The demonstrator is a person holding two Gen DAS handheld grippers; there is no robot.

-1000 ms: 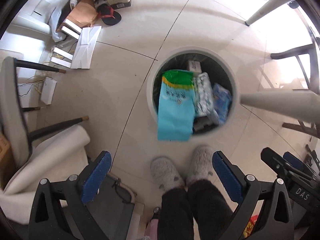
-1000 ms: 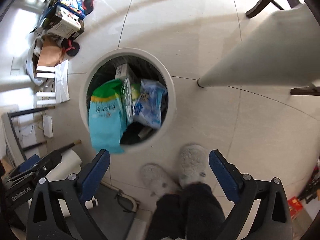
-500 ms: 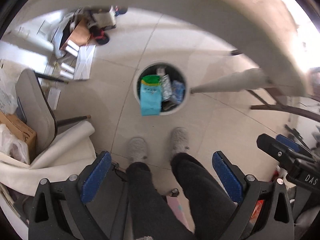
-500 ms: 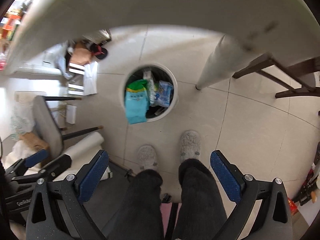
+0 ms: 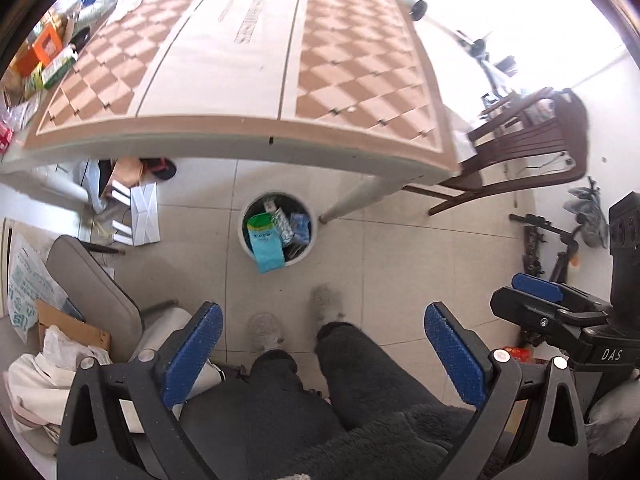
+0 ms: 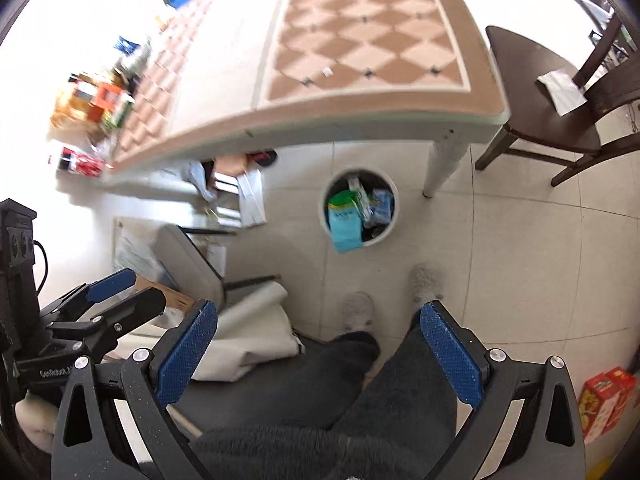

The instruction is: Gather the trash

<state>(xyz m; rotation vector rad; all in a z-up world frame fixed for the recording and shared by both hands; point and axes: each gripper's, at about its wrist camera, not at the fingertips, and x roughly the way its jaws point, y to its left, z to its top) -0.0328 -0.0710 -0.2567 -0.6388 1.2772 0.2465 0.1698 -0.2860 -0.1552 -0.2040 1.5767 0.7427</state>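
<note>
A round white trash bin [image 5: 243,236] [image 6: 394,220] stands on the tiled floor by a table leg, far below both grippers. A teal and green snack bag [image 5: 266,243] [image 6: 344,222] hangs over its near rim, with silver and blue wrappers [image 5: 298,227] [image 6: 380,204] beside it. My left gripper [image 5: 320,354] is open and holds nothing. My right gripper [image 6: 320,350] is open and empty too. The right gripper's blue fingers [image 5: 536,286] show at the right of the left wrist view.
A checkered table [image 5: 248,80] [image 6: 360,52] spans the top, with boxes and packets [image 5: 44,56] [image 6: 96,104] at its far left end. A dark wooden chair [image 5: 532,148] [image 6: 548,120] stands right, a grey chair [image 5: 96,292] left. A person's legs and slippers [image 5: 328,302] are below.
Both grippers have risen from just above the bin to above table height. The bin has shrunk in view and the tabletop has come into sight. Both stay open.
</note>
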